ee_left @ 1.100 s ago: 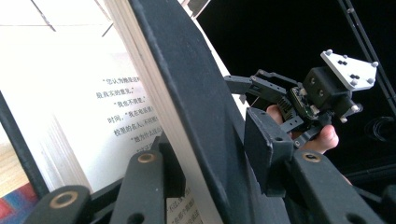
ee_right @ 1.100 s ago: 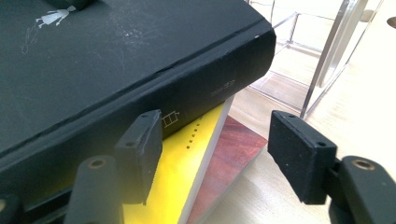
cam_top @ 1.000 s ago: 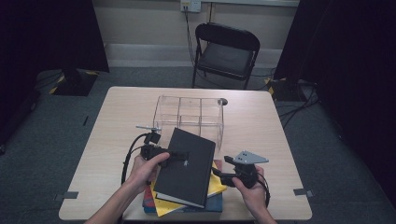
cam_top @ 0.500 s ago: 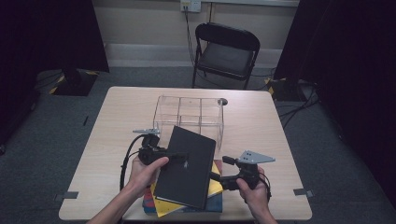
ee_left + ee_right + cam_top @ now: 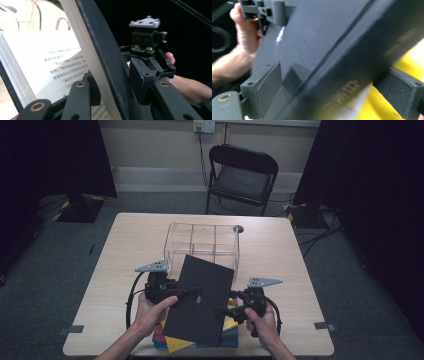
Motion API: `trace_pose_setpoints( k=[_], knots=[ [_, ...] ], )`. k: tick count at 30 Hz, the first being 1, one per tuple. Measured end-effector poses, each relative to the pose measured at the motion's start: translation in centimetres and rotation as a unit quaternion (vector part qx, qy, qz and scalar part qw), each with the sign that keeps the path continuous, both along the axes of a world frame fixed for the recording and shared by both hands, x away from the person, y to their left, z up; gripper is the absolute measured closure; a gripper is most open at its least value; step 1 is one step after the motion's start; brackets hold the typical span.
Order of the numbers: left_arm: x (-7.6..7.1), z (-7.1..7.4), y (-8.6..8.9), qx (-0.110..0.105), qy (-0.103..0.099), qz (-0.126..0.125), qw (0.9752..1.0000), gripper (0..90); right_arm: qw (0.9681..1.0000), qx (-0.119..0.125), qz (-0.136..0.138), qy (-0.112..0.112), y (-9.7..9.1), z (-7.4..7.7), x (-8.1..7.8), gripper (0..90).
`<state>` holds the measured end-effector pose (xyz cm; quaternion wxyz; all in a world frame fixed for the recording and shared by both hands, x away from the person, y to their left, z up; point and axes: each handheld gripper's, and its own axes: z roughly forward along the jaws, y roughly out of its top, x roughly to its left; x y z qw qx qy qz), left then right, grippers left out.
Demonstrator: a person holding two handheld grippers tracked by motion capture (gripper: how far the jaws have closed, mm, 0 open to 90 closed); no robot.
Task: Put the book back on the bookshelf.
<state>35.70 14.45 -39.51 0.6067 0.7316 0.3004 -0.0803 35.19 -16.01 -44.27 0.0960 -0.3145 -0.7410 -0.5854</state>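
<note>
The left gripper (image 5: 192, 291) clamped the black book's (image 5: 202, 300) front cover; the right gripper's (image 5: 222, 310) jaws, just opened wide, straddled its spine edge without pressing.

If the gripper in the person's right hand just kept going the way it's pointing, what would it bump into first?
Most likely the black book. The right gripper points leftward at the book's spine edge, which already sits between its open jaws, pads not pressing. The left gripper clamps the opposite side. Exact depth is hard to judge.
</note>
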Motion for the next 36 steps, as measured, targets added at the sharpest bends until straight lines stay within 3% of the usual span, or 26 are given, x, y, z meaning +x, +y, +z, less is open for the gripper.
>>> trace_pose_setpoints(
  k=[1, 4, 11, 13, 14, 19, 22, 23, 26, 29, 30, 33, 34, 36],
  knots=[
    [-0.2, 0.2, -0.1, 0.001, -0.007, 0.000, 1.0000, 64.0, 0.9997, 0.008, 0.023, 0.005, 0.7, -0.2, 0.0, 7.6],
    [-0.4, 0.4, -0.1, 0.006, -0.012, -0.002, 0.9999, 64.2, 0.9989, 0.008, 0.045, 0.001, 1.6, -0.2, 0.1, 5.9],
    [-1.2, 1.2, 0.2, -0.015, -0.022, -0.017, 0.9995, 67.6, 0.9995, 0.005, 0.032, -0.004, 1.4, 1.1, -0.8, 12.8],
    [-2.1, 2.1, 0.2, -0.011, -0.042, -0.023, 0.9988, 68.4, 0.9988, 0.035, 0.034, 0.010, 0.8, 1.6, -0.9, 20.3],
    [-2.1, 2.1, 0.2, -0.011, -0.042, -0.023, 0.9988, 68.6, 0.9986, 0.039, 0.034, 0.010, 0.7, 1.8, -1.0, 21.3],
    [-3.0, 3.5, 0.4, -0.018, -0.073, -0.035, 0.9966, 71.3, 0.9992, 0.023, 0.033, 0.007, 0.8, 3.5, -1.5, 25.2],
    [-3.2, 4.0, 0.5, -0.024, -0.081, -0.037, 0.9957, 73.1, 0.9990, 0.032, 0.030, 0.005, 0.7, 4.0, -1.5, 27.0],
    [-3.3, 4.4, 0.6, -0.025, -0.091, -0.035, 0.9949, 73.9, 0.9993, 0.023, 0.026, -0.016, 0.8, 4.9, -1.6, 27.3],
    [-3.1, 4.7, 0.7, -0.025, -0.099, -0.034, 0.9941, 74.8, 0.9993, 0.016, 0.019, -0.027, 0.9, 5.4, -1.5, 27.4],
    [-2.7, 4.9, 0.6, -0.022, -0.133, -0.033, 0.9902, 74.9, 0.9988, 0.013, 0.005, -0.046, 0.8, 6.5, -0.9, 27.7],
    [-2.7, 4.9, 0.6, -0.022, -0.133, -0.033, 0.9902, 74.7, 0.9988, 0.013, 0.005, -0.046, 0.8, 6.5, -0.9, 27.7],
    [-2.2, 4.6, 0.5, -0.029, -0.149, -0.032, 0.9880, 73.9, 0.9966, 0.000, -0.010, -0.082, 0.6, 7.5, -0.4, 28.2],
    [-2.0, 4.4, 0.4, -0.027, -0.152, -0.029, 0.9877, 73.9, 0.9966, 0.000, -0.010, -0.082, 0.6, 7.5, -0.4, 28.2],
    [-2.0, 4.0, 0.3, -0.004, -0.158, -0.019, 0.9873, 71.1, 0.9953, -0.008, -0.016, -0.095, 0.5, 7.7, -0.3, 29.7]
  ],
)
